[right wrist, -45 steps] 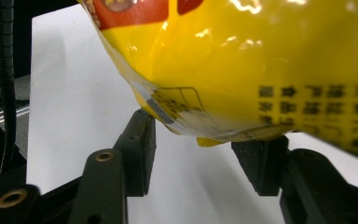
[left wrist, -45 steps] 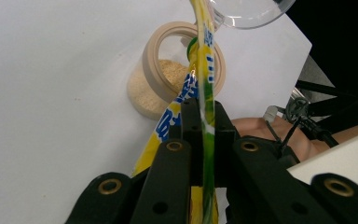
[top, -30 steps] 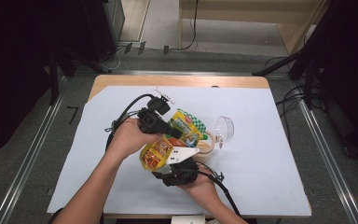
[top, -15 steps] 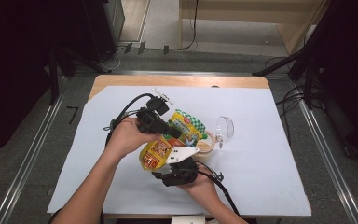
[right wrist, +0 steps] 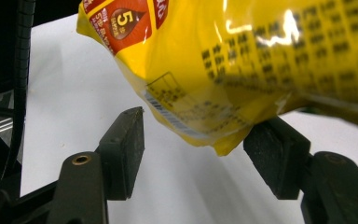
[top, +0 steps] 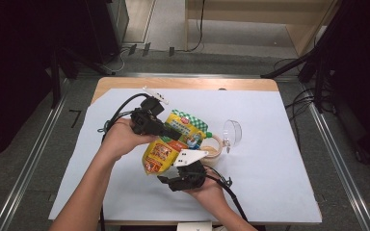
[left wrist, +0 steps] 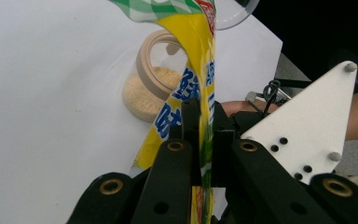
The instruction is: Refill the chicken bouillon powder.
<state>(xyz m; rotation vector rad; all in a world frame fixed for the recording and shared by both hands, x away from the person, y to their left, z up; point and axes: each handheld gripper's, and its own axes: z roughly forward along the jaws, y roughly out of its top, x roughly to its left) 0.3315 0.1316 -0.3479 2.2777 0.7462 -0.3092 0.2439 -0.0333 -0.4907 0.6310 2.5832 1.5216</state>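
Your open room is the desk (top: 279, 183) at lower right and far left of the frame; the jar (top: 211, 147) and lid (top: 232, 133) crowd the centre beside the pouch (top: 171, 142).

We are seeing even overhead light brightening the white sheet on the counter (top: 279, 159), while the room around it is sinking into darkness. Shadows are staying faint. In the right gripper view, glare is streaking the yellow pouch (right wrist: 242, 70), whose print is blurring up close. The high view is looking slightly soft.
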